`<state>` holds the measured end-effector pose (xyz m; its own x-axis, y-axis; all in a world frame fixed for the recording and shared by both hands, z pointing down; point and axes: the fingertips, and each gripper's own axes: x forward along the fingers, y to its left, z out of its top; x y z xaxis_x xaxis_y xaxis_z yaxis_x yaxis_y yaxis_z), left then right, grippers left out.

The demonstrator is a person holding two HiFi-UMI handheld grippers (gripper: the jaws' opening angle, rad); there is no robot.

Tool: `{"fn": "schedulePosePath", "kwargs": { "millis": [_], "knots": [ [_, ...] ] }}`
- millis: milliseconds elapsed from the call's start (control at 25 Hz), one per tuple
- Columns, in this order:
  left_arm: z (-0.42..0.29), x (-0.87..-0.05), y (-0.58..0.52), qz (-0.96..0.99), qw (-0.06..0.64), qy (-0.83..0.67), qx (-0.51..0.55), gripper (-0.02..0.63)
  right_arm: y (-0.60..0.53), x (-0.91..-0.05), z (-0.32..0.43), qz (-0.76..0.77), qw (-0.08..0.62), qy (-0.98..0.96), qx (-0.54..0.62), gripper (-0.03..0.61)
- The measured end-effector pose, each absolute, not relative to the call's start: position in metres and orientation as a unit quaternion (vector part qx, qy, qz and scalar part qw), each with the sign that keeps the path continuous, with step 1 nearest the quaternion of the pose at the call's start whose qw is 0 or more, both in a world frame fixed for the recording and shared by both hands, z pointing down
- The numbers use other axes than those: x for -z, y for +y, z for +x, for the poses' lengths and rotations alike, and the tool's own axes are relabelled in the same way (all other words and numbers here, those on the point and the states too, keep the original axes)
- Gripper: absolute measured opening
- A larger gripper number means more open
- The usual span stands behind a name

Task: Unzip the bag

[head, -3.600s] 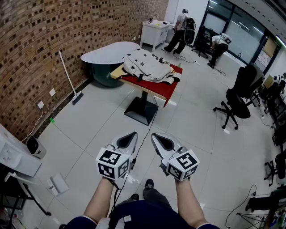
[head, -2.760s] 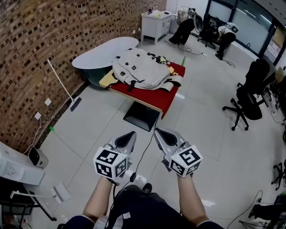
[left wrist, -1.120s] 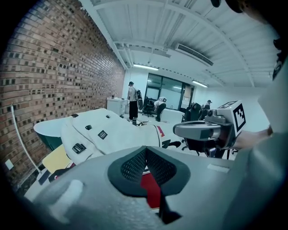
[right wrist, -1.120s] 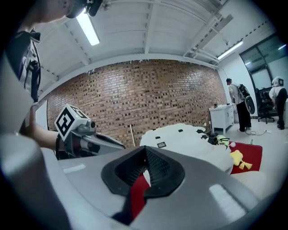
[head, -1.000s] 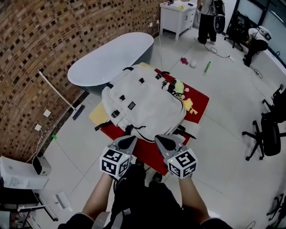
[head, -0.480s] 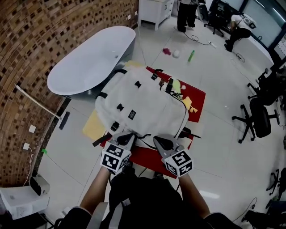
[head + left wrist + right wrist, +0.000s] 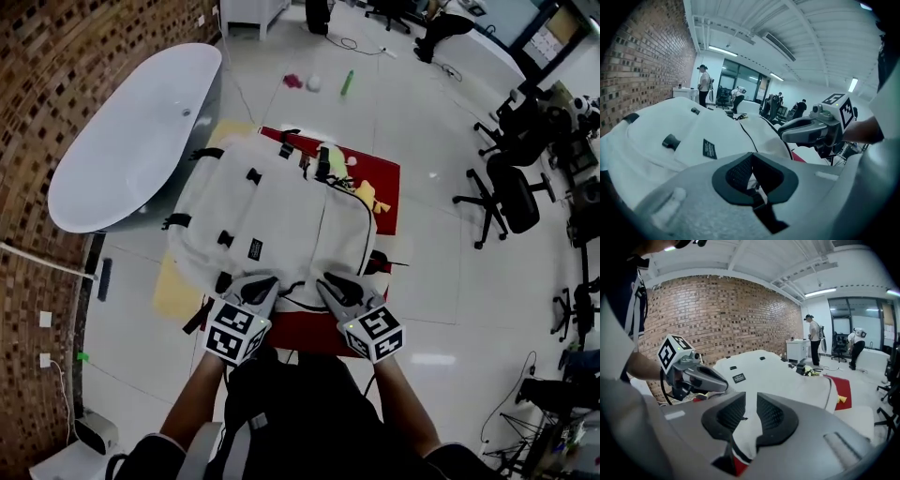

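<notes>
Head view: bag [image 7: 272, 216] just ahead of left gripper [image 7: 265, 280]

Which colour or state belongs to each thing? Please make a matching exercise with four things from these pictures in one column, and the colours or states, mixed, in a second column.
Things:
1. left gripper
2. right gripper
3. bag
4. cloth

Colour or state:
a. red
b. jaws apart
c. white
d. jaws together

Pairs: 1-d, 2-b, 3-c, 4-a.

The right gripper's jaws have just been opening. They press on nothing; the bag only shows through the gap.
</notes>
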<state>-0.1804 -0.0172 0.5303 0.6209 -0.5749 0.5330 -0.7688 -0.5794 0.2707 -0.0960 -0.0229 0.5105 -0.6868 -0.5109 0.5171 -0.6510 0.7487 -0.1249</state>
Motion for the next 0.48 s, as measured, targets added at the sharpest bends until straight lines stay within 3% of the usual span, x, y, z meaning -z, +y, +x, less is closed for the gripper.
{"fn": "schedulePosePath", "kwargs": {
  "millis": [480],
  "knots": [
    [-0.108, -0.510, -0.116, 0.871, 0.211, -0.401, -0.191, 0.002, -0.156, -0.467, -0.021, 0.340, 0.224, -0.911, -0.073, 0.072]
  ]
}}
